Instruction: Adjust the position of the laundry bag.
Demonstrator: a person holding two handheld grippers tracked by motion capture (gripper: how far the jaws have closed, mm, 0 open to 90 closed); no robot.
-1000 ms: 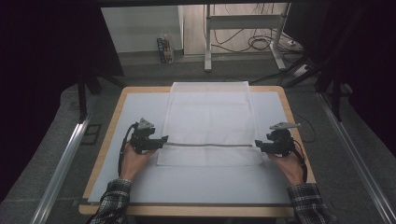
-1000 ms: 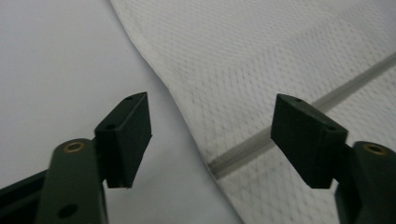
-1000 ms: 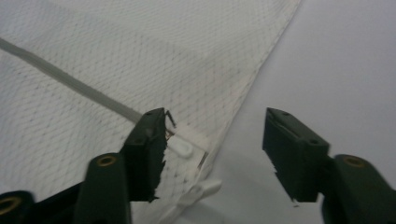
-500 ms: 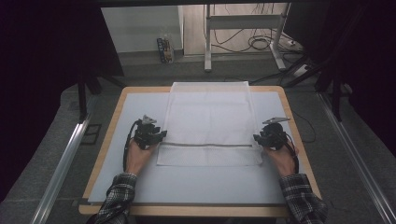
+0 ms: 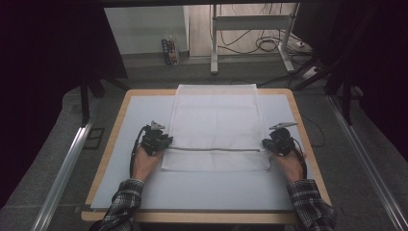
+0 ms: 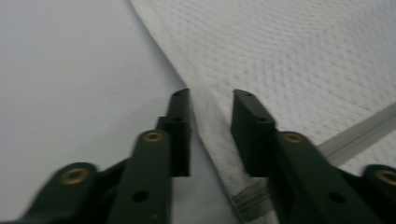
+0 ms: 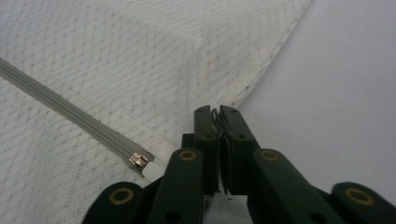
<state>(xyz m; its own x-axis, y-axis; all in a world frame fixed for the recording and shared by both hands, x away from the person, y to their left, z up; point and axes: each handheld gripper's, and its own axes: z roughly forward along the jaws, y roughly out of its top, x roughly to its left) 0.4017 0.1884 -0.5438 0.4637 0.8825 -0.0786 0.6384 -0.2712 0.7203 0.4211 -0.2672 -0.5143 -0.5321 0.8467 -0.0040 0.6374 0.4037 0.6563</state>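
A white mesh cloth bag (image 5: 216,120) lies flat on the pale mat (image 5: 202,190), with a grey zipper (image 5: 214,149) running across it near the front. My left gripper (image 5: 166,142) is at the bag's left edge. Its jaws have just been closing and still stand apart (image 6: 210,100), with the bag's edge (image 6: 212,126) lying between them, untouched by the pads. My right gripper (image 5: 265,144) is at the bag's right edge, just beyond the zipper's metal pull (image 7: 138,160). Its jaws (image 7: 215,112) are pinched shut on a fold of the mesh (image 7: 116,56).
The mat covers a wooden table (image 5: 109,149). Aluminium rails (image 5: 67,163) run along both sides of it. Behind the table stand a metal frame (image 5: 250,24), floor cables (image 5: 269,45) and a small carton (image 5: 169,50).
Both hands have slid a little inward onto the bag's side edges, and both pairs of jaws have narrowed. The bag has stayed flat in place.
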